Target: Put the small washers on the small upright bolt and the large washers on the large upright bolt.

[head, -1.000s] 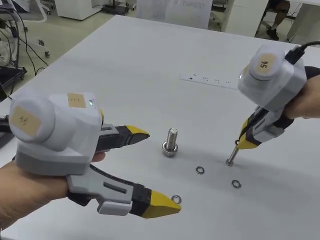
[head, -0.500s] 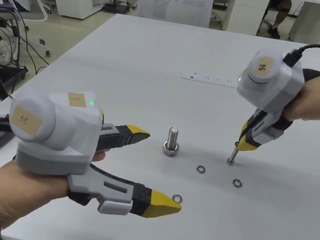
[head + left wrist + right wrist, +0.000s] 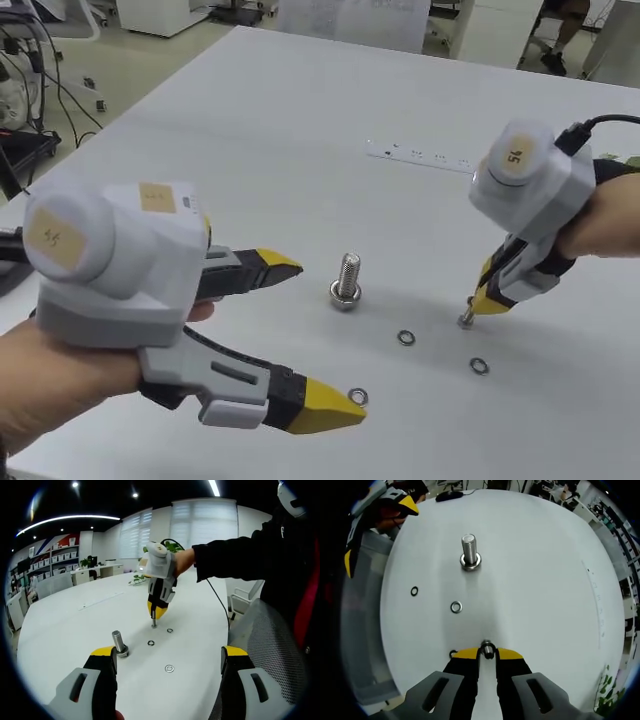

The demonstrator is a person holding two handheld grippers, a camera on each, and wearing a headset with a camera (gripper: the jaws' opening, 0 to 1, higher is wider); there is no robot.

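Lower on the shaft than a second ago, the right gripper (image 3: 488, 303) slants down, its yellow-tipped jaws pinched on the thin upright steel bolt (image 3: 466, 319). Two bolts stand on the pale grey table (image 3: 300, 130), that one and the thick threaded steel bolt (image 3: 346, 279) to its left, and three flat steel ring washers lie loose: one washer (image 3: 406, 338) between the bolts, a second washer (image 3: 479, 366) in front of the thin bolt, a third washer (image 3: 357, 397) by the lower tip of the left gripper (image 3: 328, 343). A hand (image 3: 60, 390) holds that gripper level at the near left, jaws spread wide.
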